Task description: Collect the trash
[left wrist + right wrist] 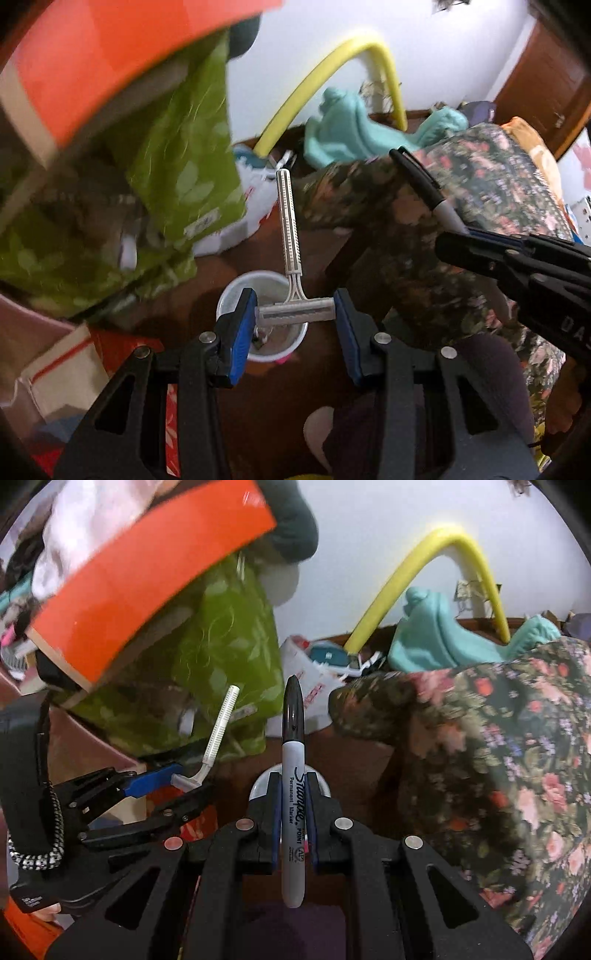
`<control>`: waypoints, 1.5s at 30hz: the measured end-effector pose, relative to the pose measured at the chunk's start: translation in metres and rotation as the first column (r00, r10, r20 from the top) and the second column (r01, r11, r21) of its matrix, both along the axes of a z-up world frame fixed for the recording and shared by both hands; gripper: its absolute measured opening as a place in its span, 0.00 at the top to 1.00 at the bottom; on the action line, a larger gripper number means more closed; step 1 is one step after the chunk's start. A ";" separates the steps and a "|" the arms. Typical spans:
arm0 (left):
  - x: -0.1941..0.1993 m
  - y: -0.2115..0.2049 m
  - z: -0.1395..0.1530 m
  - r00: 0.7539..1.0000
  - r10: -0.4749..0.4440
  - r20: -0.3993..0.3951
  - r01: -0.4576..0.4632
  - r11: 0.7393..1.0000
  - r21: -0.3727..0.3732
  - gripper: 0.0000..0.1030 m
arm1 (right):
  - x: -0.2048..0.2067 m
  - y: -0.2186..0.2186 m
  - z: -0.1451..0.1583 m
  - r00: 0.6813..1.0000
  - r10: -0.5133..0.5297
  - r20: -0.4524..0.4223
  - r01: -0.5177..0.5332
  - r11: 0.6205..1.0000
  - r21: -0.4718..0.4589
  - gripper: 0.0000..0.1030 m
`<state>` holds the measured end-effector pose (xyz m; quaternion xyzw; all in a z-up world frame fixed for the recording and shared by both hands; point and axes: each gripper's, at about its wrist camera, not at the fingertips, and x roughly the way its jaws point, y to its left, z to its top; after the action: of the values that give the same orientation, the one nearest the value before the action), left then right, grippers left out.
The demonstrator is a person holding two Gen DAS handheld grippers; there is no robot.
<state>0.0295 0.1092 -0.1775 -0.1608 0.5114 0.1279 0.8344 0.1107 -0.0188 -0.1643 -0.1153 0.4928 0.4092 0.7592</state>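
One white plastic cup (263,325) below holds unclear debris. Left gripper (295,312) pinches ribbed disposable razor (290,258) by its head over the cup; right gripper (293,812) clamps smooth cylindrical marker (293,775).

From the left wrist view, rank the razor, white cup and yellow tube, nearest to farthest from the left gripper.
1. Razor: head clamped in the left gripper.
2. White cup: just below, behind the fingertips.
3. Yellow tube: far back, against the wall.
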 end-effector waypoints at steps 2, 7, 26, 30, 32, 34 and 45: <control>-0.001 0.009 -0.016 0.999 0.014 -0.034 -0.015 0.999 -0.028 0.60 | 0.000 0.009 -0.011 1.000 0.013 -0.022 -0.014 1.000 -0.022 0.90; -0.001 0.024 -0.050 0.994 0.027 -0.109 -0.035 0.997 -0.075 0.60 | 0.006 0.031 -0.039 0.994 0.040 -0.102 -0.046 0.997 -0.060 0.90; 0.005 0.064 -0.092 0.976 0.106 -0.188 -0.136 0.978 -0.158 0.56 | 0.028 0.077 -0.083 0.976 0.040 -0.212 -0.064 0.992 -0.108 0.70; 0.002 0.059 -0.079 0.982 0.099 -0.163 -0.121 0.984 -0.132 0.56 | 0.029 0.066 -0.074 0.983 0.028 -0.183 -0.048 0.993 -0.105 0.70; 0.001 0.054 -0.067 0.987 0.091 -0.132 -0.109 0.985 -0.134 0.56 | 0.028 0.057 -0.065 0.987 0.017 -0.161 -0.033 0.995 -0.095 0.70; 0.000 0.048 -0.052 0.992 0.081 -0.097 -0.092 0.988 -0.124 0.56 | 0.025 0.046 -0.051 0.991 -0.001 -0.132 -0.009 0.997 -0.073 0.70; -0.008 0.002 0.063 0.983 -0.021 0.182 0.029 0.999 -0.042 0.56 | -0.009 -0.033 0.058 0.991 -0.111 0.077 0.101 0.987 0.126 0.70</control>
<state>0.0210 0.1117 -0.1149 -0.1840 0.4378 0.0908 0.8753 0.1022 -0.0515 -0.1064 -0.0593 0.4400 0.3923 0.8056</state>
